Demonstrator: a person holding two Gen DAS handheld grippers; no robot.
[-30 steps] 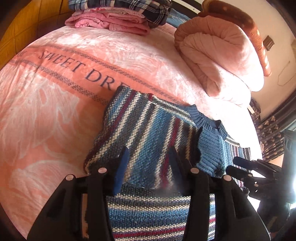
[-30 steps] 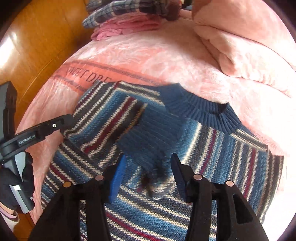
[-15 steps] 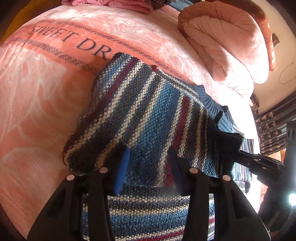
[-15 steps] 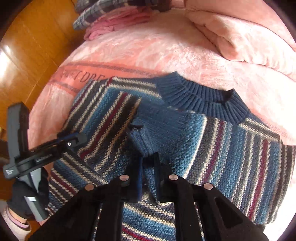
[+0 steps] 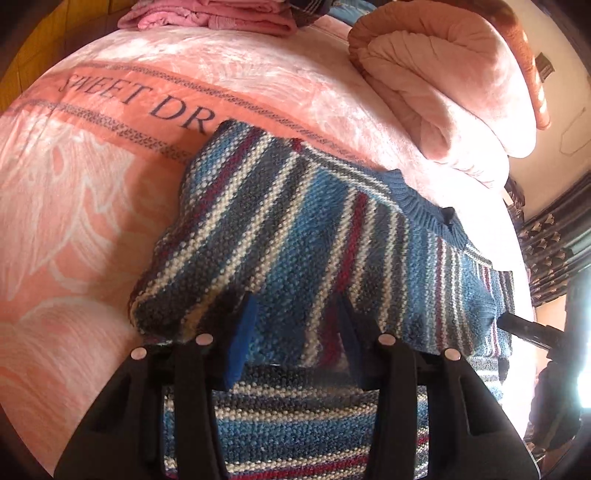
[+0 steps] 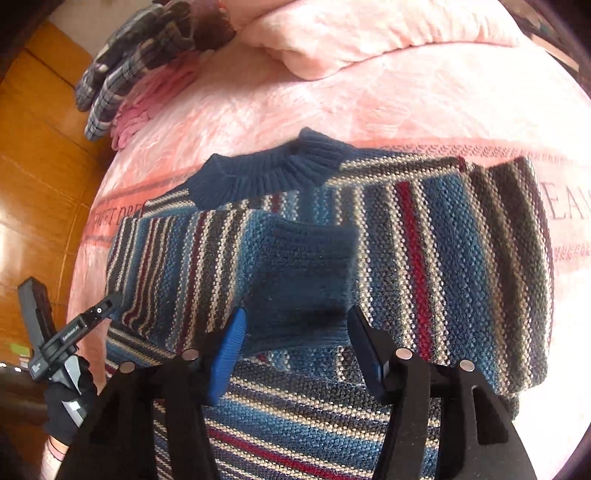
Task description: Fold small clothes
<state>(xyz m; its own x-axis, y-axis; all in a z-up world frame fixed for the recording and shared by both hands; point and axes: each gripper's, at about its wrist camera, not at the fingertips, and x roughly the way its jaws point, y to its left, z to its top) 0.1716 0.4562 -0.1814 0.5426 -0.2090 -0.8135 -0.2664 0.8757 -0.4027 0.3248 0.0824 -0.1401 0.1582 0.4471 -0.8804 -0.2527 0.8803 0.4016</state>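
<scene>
Striped knit sweater (image 6: 424, 258), lying flat on the pink bedspread (image 5: 74, 221), front side hidden or shown cannot be told. Nearest the lens in each wrist view, the jaws stand apart with nothing between them: the left gripper (image 5: 295, 332) sits over the lower edge of one folded-in side panel, and the right gripper (image 6: 295, 339) sits just below the dark blue ribbed cuff (image 6: 310, 266) of a sleeve laid across the chest. Whether the fingertips touch the knit cannot be told. In the right wrist view the left tool appears at the sweater's far side, held by a gloved hand (image 6: 64, 406). Beyond the grippers, both sleeves appear turned inward over the body, and the ribbed collar (image 6: 269, 173) lies at the far end, toward the rolled pink blanket (image 5: 443, 92). Judged stage: the sleeve and side folds look complete; the hem-to-collar fold is not yet done, since striped body fabric extends toward the camera beneath both tools. Farther back, a stack of folded clothes (image 5: 221, 18) rests at the bed's edge, where this garment would probably go last.
</scene>
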